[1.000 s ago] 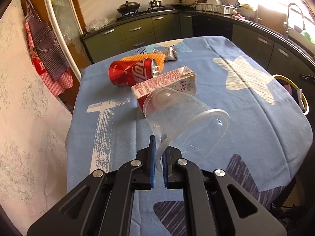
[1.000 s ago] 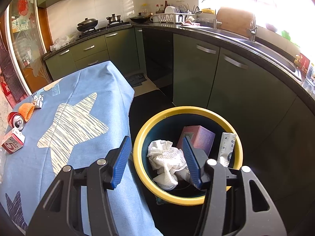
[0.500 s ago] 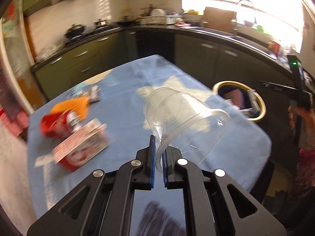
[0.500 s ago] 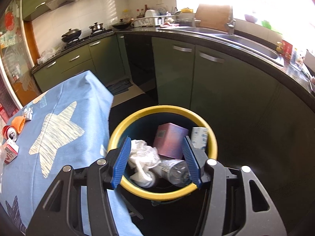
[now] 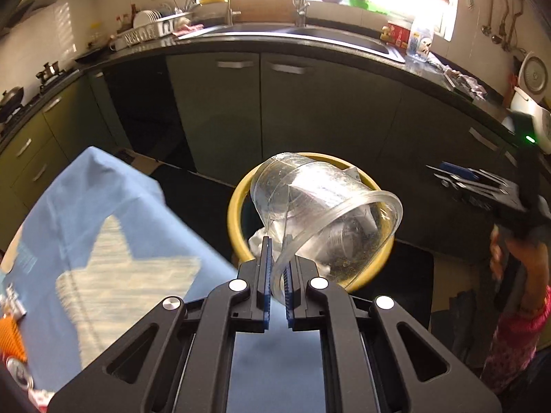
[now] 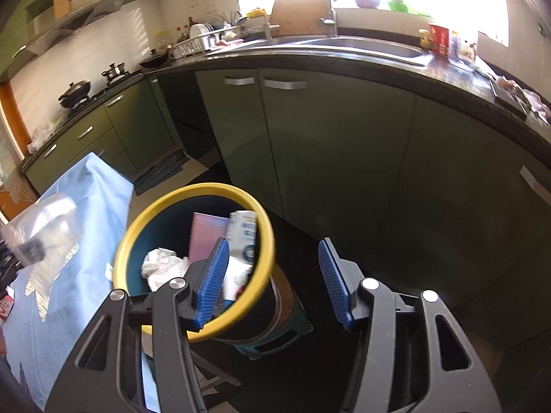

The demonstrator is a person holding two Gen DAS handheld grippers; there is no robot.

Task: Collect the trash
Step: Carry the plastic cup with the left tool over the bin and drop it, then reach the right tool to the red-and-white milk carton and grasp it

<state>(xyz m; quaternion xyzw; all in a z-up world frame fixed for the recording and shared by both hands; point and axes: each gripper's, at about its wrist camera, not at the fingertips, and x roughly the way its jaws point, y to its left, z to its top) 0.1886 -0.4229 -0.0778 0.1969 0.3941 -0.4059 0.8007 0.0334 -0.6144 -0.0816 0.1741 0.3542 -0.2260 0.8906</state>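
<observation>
My left gripper [image 5: 278, 275] is shut on the rim of a clear plastic cup [image 5: 320, 213] and holds it tilted, in the air, in front of the yellow-rimmed trash bin [image 5: 236, 206]. In the right wrist view the same cup [image 6: 41, 230] shows blurred at the left over the table. The bin [image 6: 151, 213] holds a white crumpled tissue [image 6: 162, 265], a purple box [image 6: 206, 237] and a white carton [image 6: 244, 234]. My right gripper [image 6: 272, 275] is open and empty, to the right of the bin above the dark floor.
The table with the blue star cloth [image 5: 103, 241] stands left of the bin, with an orange item [image 5: 12, 337] and a can [image 5: 17, 375] at its left edge. Green cabinets [image 6: 327, 144] and a black counter with a sink curve behind. A person's arm [image 5: 516, 309] is at the right.
My left gripper has swung right with the cup, from over the table toward the bin. My right gripper has shifted right, so the bin now lies left of its fingers.
</observation>
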